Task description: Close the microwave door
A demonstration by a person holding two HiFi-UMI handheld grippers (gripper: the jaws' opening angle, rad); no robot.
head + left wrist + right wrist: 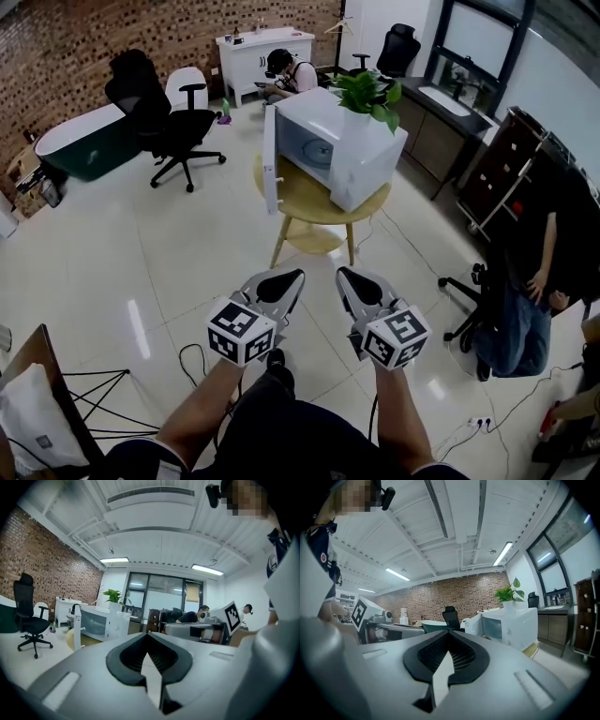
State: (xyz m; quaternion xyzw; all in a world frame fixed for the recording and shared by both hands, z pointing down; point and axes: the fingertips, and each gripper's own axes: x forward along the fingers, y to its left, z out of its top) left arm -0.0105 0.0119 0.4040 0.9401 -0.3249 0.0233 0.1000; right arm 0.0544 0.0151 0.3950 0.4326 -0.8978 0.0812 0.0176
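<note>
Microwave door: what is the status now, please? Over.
Left gripper, right gripper: both shut, empty, short of the microwave. Microwave door wide open. Only floor between.

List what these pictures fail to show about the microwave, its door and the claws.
Controls on the microwave: too small in every view.
Outer face of the door: edge-on in head view, tiny in both gripper views.
Far side of the table: covered by the microwave in head view.
Inner faces of the left claw and right claw: hidden under their shells in head view; gripper views show both shut, empty.
</note>
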